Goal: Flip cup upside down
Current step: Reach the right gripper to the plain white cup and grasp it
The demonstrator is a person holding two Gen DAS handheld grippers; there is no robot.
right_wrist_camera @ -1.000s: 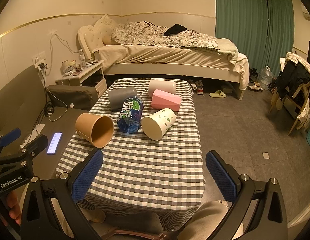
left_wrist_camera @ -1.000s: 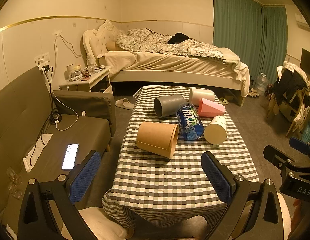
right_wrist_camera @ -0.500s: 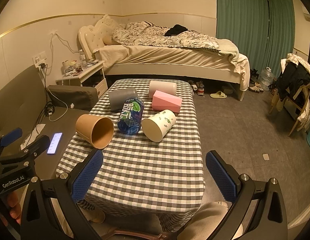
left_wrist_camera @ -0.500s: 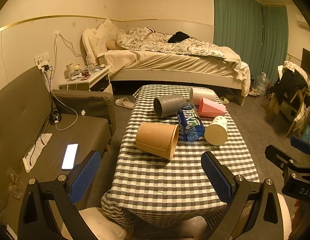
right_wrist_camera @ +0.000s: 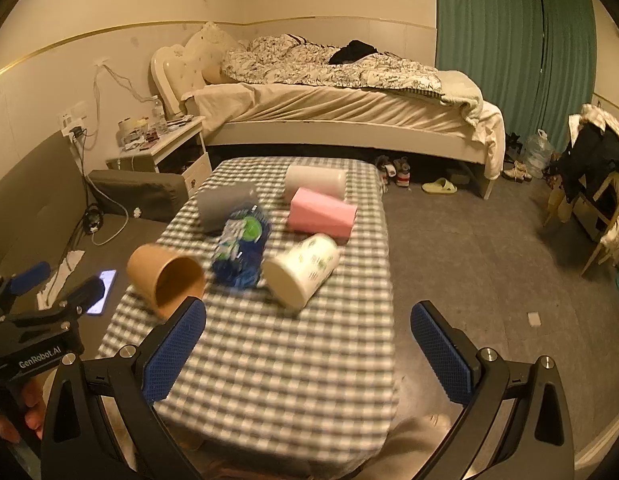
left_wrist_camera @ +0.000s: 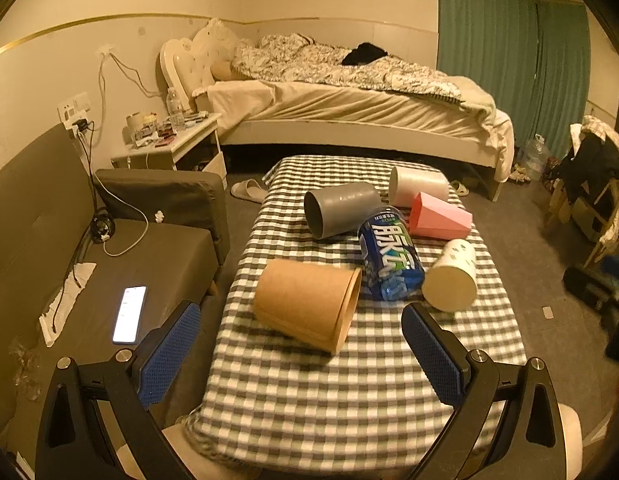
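Several cups lie on their sides on the checkered table (left_wrist_camera: 349, 380): a brown paper cup (left_wrist_camera: 307, 304) (right_wrist_camera: 165, 280), a grey cup (left_wrist_camera: 339, 208) (right_wrist_camera: 227, 207), a blue printed cup (left_wrist_camera: 390, 254) (right_wrist_camera: 241, 250), a pink cup (left_wrist_camera: 439, 216) (right_wrist_camera: 321, 212), a white printed cup (left_wrist_camera: 451, 276) (right_wrist_camera: 301, 274) and a pale cup (left_wrist_camera: 417, 186) (right_wrist_camera: 315, 180). My left gripper (left_wrist_camera: 301, 354) is open and empty, just short of the brown cup. My right gripper (right_wrist_camera: 309, 352) is open and empty, short of the white printed cup.
A dark sofa (left_wrist_camera: 69, 280) with a lit phone (left_wrist_camera: 129, 314) stands left of the table. A nightstand (left_wrist_camera: 169, 148) and a bed (left_wrist_camera: 349, 108) lie beyond. A chair with clothes (right_wrist_camera: 597, 184) stands at right. The left gripper also shows at the right wrist view's left edge (right_wrist_camera: 37, 320).
Both grippers have moved forward toward the table and cups, which now look larger. The right view has shifted right and is motion-blurred. Both grippers stay open.
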